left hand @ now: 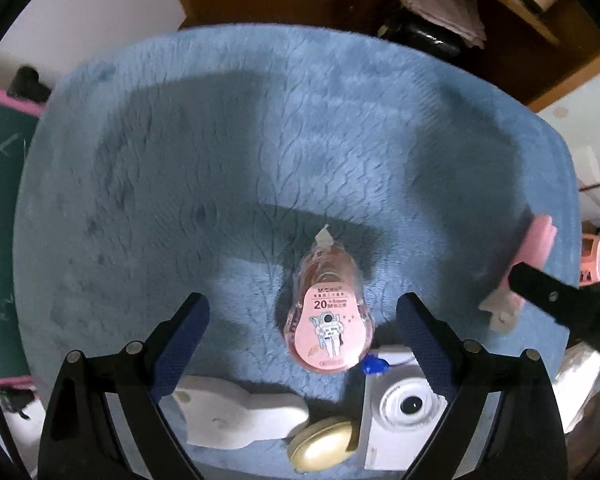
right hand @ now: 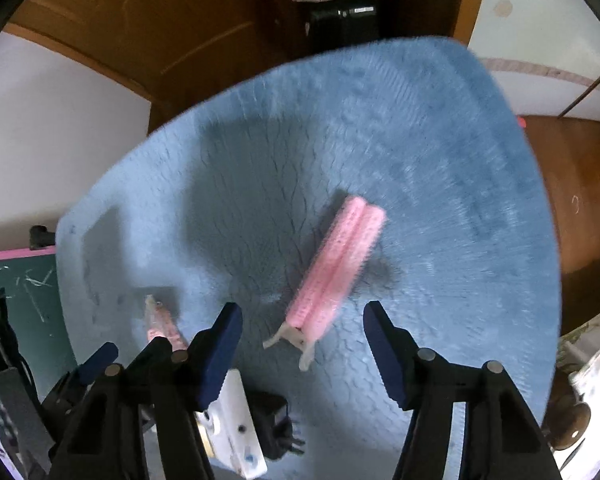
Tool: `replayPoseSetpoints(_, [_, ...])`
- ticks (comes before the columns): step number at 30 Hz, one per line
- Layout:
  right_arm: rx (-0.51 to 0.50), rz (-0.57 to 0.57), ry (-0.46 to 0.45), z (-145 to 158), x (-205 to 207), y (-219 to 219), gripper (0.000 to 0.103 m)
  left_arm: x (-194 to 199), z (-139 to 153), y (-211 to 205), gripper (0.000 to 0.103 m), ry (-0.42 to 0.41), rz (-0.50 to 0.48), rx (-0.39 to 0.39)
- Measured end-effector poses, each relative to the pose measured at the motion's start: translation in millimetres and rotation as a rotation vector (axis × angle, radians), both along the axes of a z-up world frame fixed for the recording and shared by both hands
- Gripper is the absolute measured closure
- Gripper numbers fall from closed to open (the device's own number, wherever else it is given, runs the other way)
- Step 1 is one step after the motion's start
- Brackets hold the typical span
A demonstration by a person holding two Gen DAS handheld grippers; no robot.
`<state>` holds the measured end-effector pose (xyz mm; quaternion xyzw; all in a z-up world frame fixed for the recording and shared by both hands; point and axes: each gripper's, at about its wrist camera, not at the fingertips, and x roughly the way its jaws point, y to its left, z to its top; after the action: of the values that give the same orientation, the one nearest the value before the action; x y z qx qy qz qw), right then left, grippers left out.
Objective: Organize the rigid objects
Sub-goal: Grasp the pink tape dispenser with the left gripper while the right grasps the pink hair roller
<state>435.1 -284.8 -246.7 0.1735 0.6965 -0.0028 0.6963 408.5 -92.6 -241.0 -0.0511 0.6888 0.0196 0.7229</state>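
Left wrist view: the left hand-held gripper [left hand: 303, 316] hangs with its jaws spread wide and empty over a blue fluffy mat [left hand: 220, 152] covering the bench. A pink correction tape [left hand: 329, 320] lies on the mat between the two blue pads, touching neither, its tip pointing away from the camera. Near the camera sit a white rounded piece [left hand: 236, 416], a gold disc [left hand: 322, 444] and a small white camera [left hand: 400, 412], close together at the mat's near edge. A pink hair clip [left hand: 520, 272] lies well to the right.

Right wrist view, somewhat blurred: the right hand-held gripper [right hand: 302, 344] is also wide and holds nothing; the hair clip [right hand: 332, 272] lies on the mat [right hand: 440, 160] just ahead of its pads, white prongs toward the camera. The correction tape [right hand: 162, 324] shows at lower left, beside the left gripper [right hand: 140, 350]. A black charger plug [right hand: 274, 424] lies near the white camera [right hand: 236, 428]
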Motion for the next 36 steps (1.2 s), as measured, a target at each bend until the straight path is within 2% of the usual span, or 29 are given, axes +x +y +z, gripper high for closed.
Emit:
replayPoseSetpoints(4, [-0.003,-0.006,0.034,-16,3,6,0.046,-4,-9,4,0.009,0.025,0.024,-0.004])
replayPoseSetpoints(9, [-0.039,0.008,0.038,-22,5,14,0.049,-8,-15,5,0.016,0.037,0.057,-0.002])
replayPoseSetpoints(11, [-0.074,0.021,0.040,-23,5,20,0.057,-9,-14,2,0.023,0.029,0.058,0.010])
replayPoseSetpoints(12, [-0.091,0.022,0.042,-24,4,23,0.063,-9,-12,0,0.029,0.020,0.059,0.023])
replayPoseSetpoints(14, [-0.111,0.018,0.042,-23,2,23,0.068,-9,-9,-4,0.045,0.009,0.054,0.028])
replayPoseSetpoints(15, [-0.106,0.014,0.039,-23,1,23,0.071,-9,-6,-6,0.049,0.004,0.050,0.035])
replayPoseSetpoints(22, [-0.046,-0.007,0.008,-5,-13,1,0.075,-14,1,1,0.049,-0.037,0.046,0.040])
replayPoseSetpoints(26, [-0.029,-0.007,-0.024,17,-26,-17,0.075,-18,19,13,0.049,-0.071,0.051,0.039])
replayPoseSetpoints(33, [0.015,-0.001,-0.084,59,-44,-32,0.075,-42,77,25,0.049,-0.156,0.013,0.032])
replayPoseSetpoints(36, [0.027,0.012,-0.123,87,-62,-34,0.075,-55,105,28,0.049,-0.194,-0.005,0.027])
